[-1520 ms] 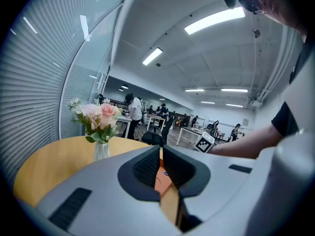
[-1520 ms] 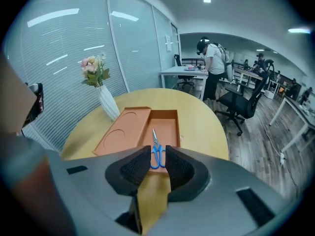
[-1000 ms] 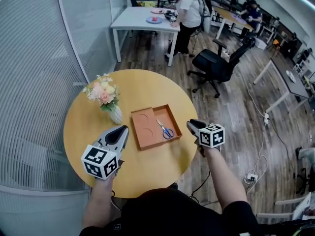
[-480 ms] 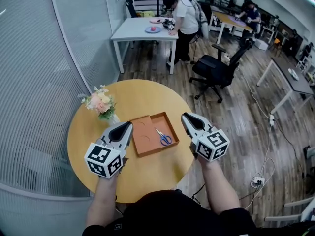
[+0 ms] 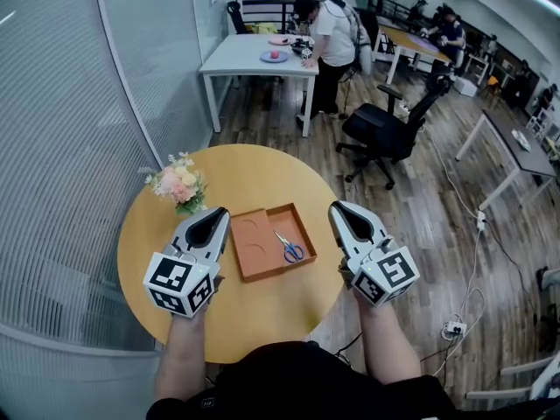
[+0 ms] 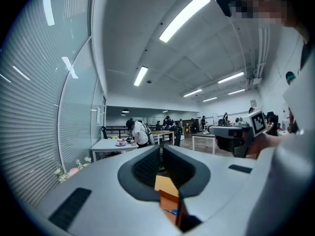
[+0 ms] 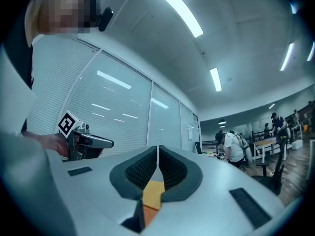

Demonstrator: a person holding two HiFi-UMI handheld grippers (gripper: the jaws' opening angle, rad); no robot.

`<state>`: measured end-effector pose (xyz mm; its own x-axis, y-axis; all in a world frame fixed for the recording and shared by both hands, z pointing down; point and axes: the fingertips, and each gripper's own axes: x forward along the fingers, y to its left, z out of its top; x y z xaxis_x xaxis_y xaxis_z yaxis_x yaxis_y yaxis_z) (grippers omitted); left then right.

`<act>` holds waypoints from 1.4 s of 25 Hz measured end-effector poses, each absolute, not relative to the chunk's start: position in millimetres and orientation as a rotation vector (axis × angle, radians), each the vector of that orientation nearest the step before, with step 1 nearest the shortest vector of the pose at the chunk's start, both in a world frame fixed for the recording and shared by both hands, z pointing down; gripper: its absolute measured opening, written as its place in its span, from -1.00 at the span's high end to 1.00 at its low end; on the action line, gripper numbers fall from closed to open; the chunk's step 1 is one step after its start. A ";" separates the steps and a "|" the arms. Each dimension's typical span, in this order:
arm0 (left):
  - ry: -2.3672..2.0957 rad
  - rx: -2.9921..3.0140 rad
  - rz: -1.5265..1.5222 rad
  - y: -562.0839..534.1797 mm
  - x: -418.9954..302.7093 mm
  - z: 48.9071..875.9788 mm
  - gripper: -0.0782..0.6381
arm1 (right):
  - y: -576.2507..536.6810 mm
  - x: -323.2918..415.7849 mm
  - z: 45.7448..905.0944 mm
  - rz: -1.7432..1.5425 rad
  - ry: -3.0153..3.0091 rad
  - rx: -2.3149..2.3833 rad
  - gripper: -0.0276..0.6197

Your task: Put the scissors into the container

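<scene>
Blue-handled scissors (image 5: 287, 248) lie inside the shallow orange container (image 5: 248, 250), which sits in the middle of the round yellow table (image 5: 254, 173). My left gripper (image 5: 215, 213) hovers just left of the container, shut and empty. On the container's right side my right gripper (image 5: 339, 208) is also shut with nothing in it. In the left gripper view the left gripper (image 6: 161, 148) has its jaws closed together, with an edge of the orange container (image 6: 166, 190) showing beneath them. The right gripper (image 7: 157, 148) in its own view is pressed shut above the table.
A small vase of flowers (image 5: 181, 186) stands on the table's left side. A glass partition (image 5: 79, 121) curves round the left. A black office chair (image 5: 385, 121) and a white table (image 5: 249, 52) with a person (image 5: 331, 33) at it stand beyond.
My right gripper has risen from the table's right edge and drawn in beside the container. The left gripper has barely moved. The scissors have stayed in the container.
</scene>
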<state>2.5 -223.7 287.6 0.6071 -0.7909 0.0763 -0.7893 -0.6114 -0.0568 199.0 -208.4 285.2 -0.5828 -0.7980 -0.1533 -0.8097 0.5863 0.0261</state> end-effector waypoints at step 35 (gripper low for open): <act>1.444 -2.828 -0.194 -233.9 -18.1 322.9 0.70 | -208.3 226.9 315.8 0.114 2.660 -1.524 0.81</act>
<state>-18.1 -233.9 322.9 0.5808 -0.8042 0.1262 -0.8090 -0.5874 -0.0204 226.9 -208.3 315.8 -0.5041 -0.8577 -0.1009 -0.8632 0.5041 0.0278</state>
